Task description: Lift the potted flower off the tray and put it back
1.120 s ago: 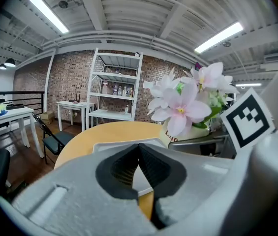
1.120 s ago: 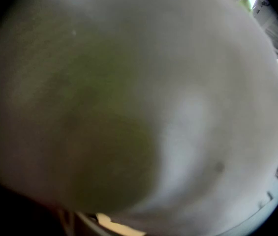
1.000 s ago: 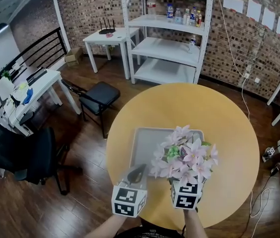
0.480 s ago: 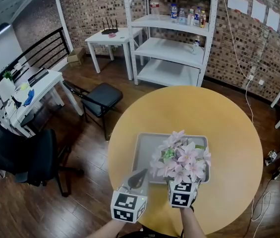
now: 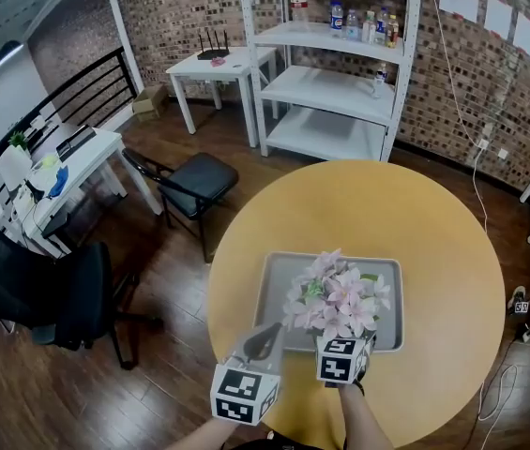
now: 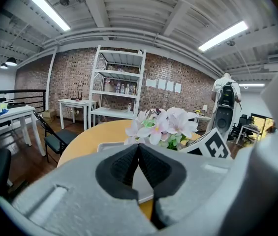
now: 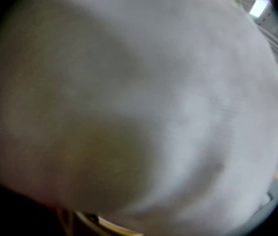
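Observation:
The potted flower [image 5: 335, 298], a bunch of pale pink blossoms with green leaves, stands over the grey tray [image 5: 274, 293] on the round yellow table [image 5: 415, 232]. Its pot is hidden under the blossoms. My right gripper [image 5: 342, 343] reaches in from the near side beneath the flowers and is shut on the potted flower. A blurred pale surface fills the right gripper view, so no jaws show there. My left gripper [image 5: 265, 337] hovers at the tray's near left corner, shut and empty. In the left gripper view its pads [image 6: 129, 163] meet, with the flower [image 6: 161, 127] just beyond.
A white shelf unit [image 5: 335, 82] with bottles stands behind the table, with a small white table [image 5: 219, 66] beside it. A black chair [image 5: 194, 181] and an office chair [image 5: 44, 293] stand left of the table. The near table edge [image 5: 293, 429] lies just under both grippers.
The right gripper and the flower moved together away from the near table edge, and the blossoms now sit within the tray's outline. The left gripper stayed shut at the tray's near left.

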Tool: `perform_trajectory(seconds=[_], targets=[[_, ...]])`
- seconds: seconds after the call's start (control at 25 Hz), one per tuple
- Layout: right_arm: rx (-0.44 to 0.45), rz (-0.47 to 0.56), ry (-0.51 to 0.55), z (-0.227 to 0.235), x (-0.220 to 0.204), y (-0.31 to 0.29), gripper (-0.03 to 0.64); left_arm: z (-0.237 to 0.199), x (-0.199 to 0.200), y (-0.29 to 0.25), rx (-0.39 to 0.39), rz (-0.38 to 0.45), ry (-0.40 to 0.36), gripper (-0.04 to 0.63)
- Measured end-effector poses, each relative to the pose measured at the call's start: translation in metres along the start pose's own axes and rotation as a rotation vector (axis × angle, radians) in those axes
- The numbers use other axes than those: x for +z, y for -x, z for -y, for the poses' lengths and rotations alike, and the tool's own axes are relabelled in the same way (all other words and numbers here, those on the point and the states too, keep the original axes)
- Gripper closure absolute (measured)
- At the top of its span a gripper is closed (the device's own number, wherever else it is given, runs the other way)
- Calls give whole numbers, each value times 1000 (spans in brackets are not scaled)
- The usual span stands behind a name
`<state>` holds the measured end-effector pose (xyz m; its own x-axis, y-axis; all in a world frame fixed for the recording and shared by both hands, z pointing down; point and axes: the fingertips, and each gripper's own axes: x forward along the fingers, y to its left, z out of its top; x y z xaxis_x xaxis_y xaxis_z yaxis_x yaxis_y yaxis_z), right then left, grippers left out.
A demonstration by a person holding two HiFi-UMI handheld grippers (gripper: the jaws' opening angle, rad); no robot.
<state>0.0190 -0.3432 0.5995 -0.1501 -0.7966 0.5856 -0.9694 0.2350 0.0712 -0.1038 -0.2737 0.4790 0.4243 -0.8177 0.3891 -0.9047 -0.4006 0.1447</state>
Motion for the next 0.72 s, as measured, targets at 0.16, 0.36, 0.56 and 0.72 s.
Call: perform_trajectory(seconds=[0.16,0.36,0.56,0.72], targets=[[-2,-24,12,4,-6,-10,78,-1,-2,-4,6,-6,1,592],[8,-46,8,1,-10,-16,78,-3,-5,-6,4,-17,10,592],[21,-49,13,2,-9,-22,78,-2,-7,-10,2,-23,14,592],[38,-71,13,-2,-12,-23,78,0,-8,-9,-3,-24,10,592]])
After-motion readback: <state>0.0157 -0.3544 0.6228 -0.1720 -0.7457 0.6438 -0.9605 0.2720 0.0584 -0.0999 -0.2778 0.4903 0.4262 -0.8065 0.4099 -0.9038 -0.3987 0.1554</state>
